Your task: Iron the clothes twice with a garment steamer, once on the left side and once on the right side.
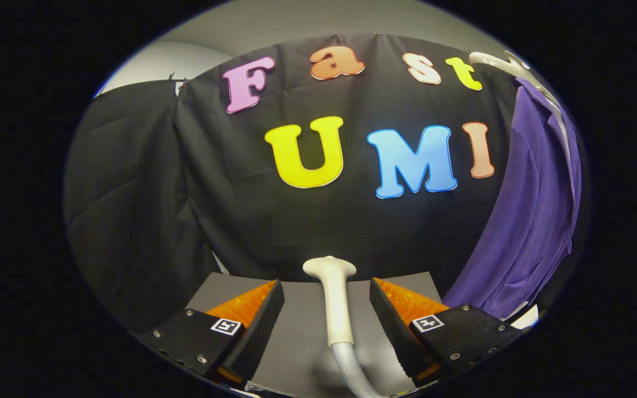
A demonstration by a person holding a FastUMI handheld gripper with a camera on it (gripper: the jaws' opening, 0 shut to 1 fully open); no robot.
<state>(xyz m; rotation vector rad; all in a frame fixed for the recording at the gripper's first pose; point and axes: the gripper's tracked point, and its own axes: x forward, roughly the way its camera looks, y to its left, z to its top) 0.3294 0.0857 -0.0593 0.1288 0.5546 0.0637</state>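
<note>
My jaws (327,309) stand spread, one finger at each side, with the single garment steamer (334,301) lying between them and touching neither. Its pale head (329,267) points away from me toward twelve o'clock, and its grey hose (354,376) runs back toward me at six o'clock. It rests on one grey worktop (302,342), which reaches ahead to the black cloth wall (213,193). One purple garment (528,221) hangs at about two o'clock, well apart from the steamer, off a single white hanger (504,62) at its top. Its lower hem drops just beyond my right finger. Nothing stands between the steamer and my fingers.
</note>
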